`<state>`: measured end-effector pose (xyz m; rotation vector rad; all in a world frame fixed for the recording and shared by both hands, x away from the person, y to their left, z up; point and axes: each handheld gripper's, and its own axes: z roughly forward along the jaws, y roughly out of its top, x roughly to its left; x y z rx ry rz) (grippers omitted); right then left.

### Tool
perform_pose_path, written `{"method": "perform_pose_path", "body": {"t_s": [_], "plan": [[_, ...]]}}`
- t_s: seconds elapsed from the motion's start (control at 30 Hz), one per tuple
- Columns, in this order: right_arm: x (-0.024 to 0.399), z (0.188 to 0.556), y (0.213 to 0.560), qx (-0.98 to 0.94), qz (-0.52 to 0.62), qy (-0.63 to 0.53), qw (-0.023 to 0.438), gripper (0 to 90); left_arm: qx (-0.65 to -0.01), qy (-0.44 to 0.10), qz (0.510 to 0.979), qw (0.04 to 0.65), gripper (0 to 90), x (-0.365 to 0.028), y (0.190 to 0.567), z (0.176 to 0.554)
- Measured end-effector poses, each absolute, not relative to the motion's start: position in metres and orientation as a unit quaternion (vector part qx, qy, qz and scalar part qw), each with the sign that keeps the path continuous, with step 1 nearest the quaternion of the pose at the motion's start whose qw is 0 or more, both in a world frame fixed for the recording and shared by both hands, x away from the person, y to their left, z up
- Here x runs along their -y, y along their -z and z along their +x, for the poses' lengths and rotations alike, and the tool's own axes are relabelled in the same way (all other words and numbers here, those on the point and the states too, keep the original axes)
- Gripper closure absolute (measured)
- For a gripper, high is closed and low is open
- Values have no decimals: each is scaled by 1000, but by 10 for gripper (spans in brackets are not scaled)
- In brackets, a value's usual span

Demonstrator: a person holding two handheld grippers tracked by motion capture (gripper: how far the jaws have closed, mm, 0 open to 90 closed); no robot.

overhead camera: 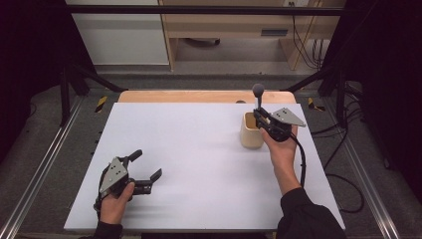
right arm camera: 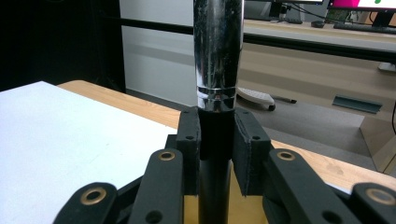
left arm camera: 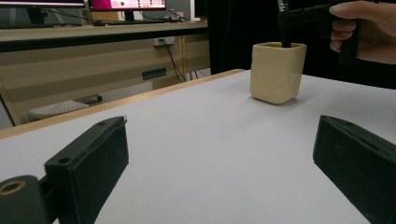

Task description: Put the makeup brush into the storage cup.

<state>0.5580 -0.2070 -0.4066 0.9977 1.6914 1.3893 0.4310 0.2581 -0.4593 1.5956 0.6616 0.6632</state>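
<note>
the right gripper (overhead camera: 261, 119) is clamped on the upright tool (overhead camera: 258, 94), its axis pointing to 12 o'clock, directly above the cup (overhead camera: 250, 133); the left gripper (overhead camera: 148, 167) rests wide open and empty, far off at 8 o'clock.

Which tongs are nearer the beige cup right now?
Right. The right tongs are over the beige cup, shut on a rod standing in it. The left tongs sit open far across the table.

We find no legible text, label, brand or number anywhere around the beige cup (overhead camera: 250, 132); the monitors (left arm camera: 127, 4) behind it glow pink, their on-screen writing too small to read.
</note>
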Motion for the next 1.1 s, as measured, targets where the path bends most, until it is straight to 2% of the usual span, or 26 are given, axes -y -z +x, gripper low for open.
{"method": "perform_pose_path", "body": {"t_s": [1.1], "plan": [[207, 556, 414, -657, 392, -541, 349, 743, -283, -287, 691, 600, 31, -257, 459, 431]]}}
